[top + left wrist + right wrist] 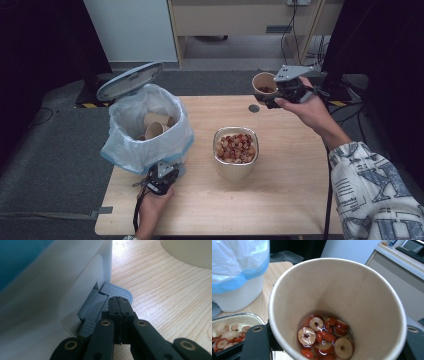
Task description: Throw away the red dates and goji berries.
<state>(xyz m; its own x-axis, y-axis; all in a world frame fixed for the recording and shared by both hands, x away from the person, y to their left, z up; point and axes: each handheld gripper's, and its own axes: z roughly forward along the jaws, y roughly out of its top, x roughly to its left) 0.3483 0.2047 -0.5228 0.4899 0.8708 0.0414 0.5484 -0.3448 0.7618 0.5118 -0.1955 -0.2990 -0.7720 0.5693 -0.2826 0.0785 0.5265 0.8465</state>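
The right gripper (pixel 272 98) has its jaws clamped on the wall of a tan paper cup (pixel 337 307), held upright above the far right part of the light wooden table (pixel 280 200); wet red-and-cream sliced dried fruit (pixel 324 336) lies in the cup's bottom. The left gripper (pixel 119 305) has its jaws closed on nothing, their tips resting on the grey ribbed foot pedal (pixel 117 291) at the base of the white pedal bin (pixel 150 131).

The step in hand looks like carrying the cup across and emptying it. Done well, the cup stays level until it is over its target, then tips slowly so the wet slices slide out without splashing, while the left jaws press steadily on the pedal to keep the grey lid (pixel 129 80) up.

The metal-rimmed cream bowl of mixed dried fruit (pixel 236 150) stands at mid-table, between cup and bin. The bin's blue-edged clear liner (pixel 172 142) already holds other paper cups (pixel 156 125). A small dark disc (pixel 254 108) lies on the table below the held cup.
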